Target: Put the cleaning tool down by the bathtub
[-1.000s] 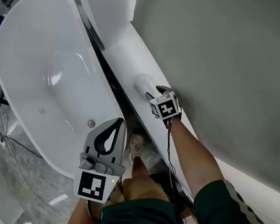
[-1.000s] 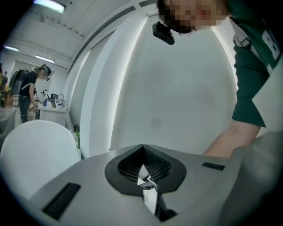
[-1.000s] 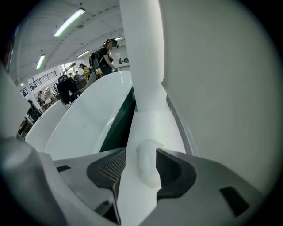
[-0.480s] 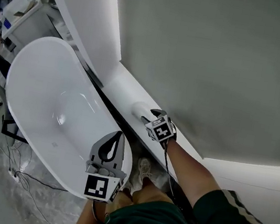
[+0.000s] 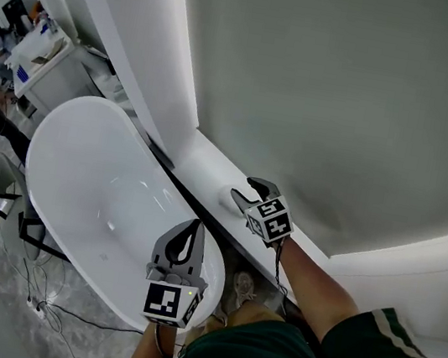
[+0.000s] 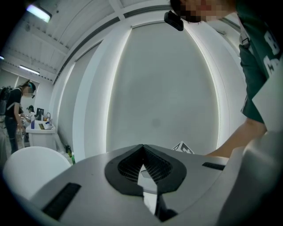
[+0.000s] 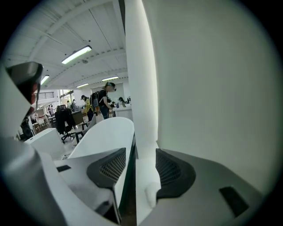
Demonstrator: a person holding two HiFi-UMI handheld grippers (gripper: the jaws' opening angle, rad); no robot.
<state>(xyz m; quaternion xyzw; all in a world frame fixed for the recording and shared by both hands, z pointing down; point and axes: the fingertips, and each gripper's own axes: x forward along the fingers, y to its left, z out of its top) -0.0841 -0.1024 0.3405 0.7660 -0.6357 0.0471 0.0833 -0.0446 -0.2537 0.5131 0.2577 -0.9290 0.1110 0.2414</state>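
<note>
- Right gripper [image 7: 141,152] — jaws spread and pinching nothing; the rounded end of the white cleaning tool [image 7: 150,195] sits between them, just beside the right pad.
- The cleaning tool lies on the white ledge [image 5: 202,157] beside the bathtub [image 5: 95,186], its long axis seemingly along the ledge.
- Left gripper [image 6: 142,148] — jaws pressed together, empty.

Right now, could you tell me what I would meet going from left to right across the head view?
White cabinet → bathtub → left gripper, shut → white cleaning tool lying on the ledge → right gripper, open → the person's green sleeve.
</note>
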